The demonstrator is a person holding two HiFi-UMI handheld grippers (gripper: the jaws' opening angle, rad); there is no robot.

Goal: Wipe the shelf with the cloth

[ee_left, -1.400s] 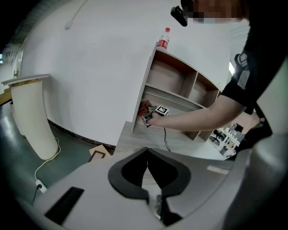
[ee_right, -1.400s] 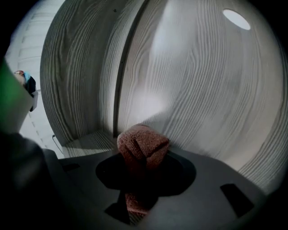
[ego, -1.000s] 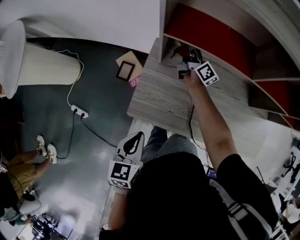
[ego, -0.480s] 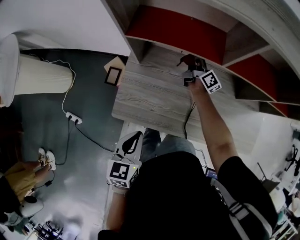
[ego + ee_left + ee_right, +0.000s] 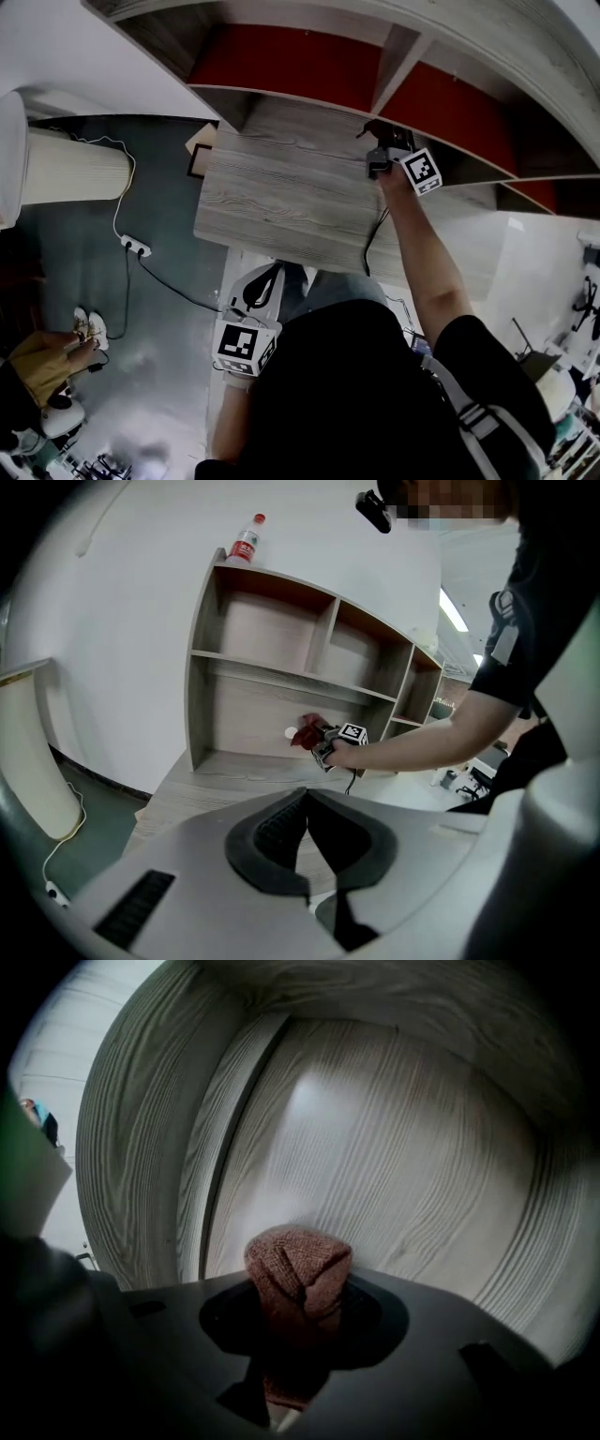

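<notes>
My right gripper (image 5: pixel 380 153) is shut on a dark red cloth (image 5: pixel 298 1274) and holds it up against the wood-grain back panel of the shelf (image 5: pixel 281 682), low in the unit just above the desk top (image 5: pixel 281 192). From the left gripper view the cloth (image 5: pixel 305 731) shows red ahead of the right gripper (image 5: pixel 322 744). The shelf's back panels look red in the head view. My left gripper (image 5: pixel 279 270) hangs low beside the person's body, away from the shelf. Its jaws (image 5: pixel 305 794) meet with nothing between them.
A water bottle (image 5: pixel 246 541) stands on top of the shelf. A cable (image 5: pixel 372 239) trails from the right gripper across the desk. On the floor at left are a white cylinder (image 5: pixel 66 169), a power strip (image 5: pixel 134 246), a framed picture (image 5: pixel 199 159) and a seated person (image 5: pixel 37 361).
The head view has tilted up and shows more of the shelf. My right gripper has slid the cloth to the right along the shelf's back. The left gripper has stayed put.
</notes>
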